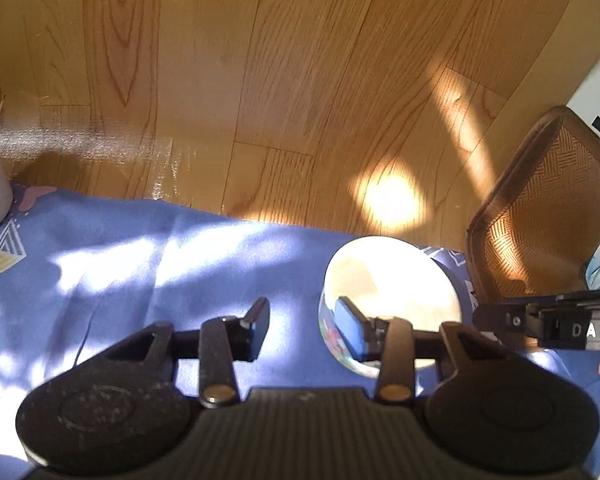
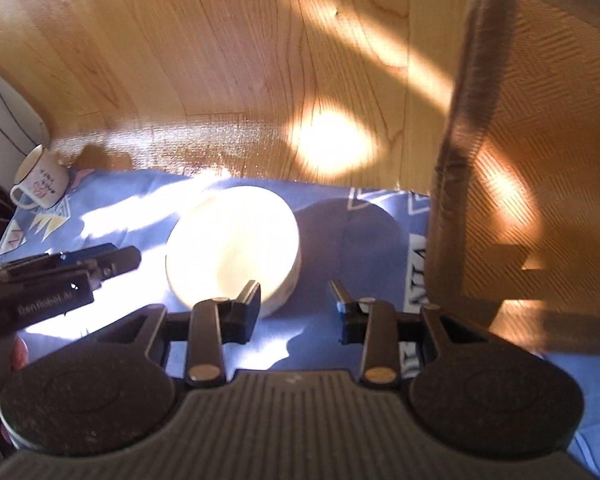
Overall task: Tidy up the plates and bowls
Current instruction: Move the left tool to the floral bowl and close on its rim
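Item: white bowl, sunlit on the blue cloth near its far edge. Your left gripper and right gripper both hang parted, holding nothing. Risk: a clumsy nudge could push it floorward.

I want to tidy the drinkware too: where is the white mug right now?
The white mug stands at the far left corner of the blue cloth in the right wrist view, well left of the white bowl, next to the wooden floor.
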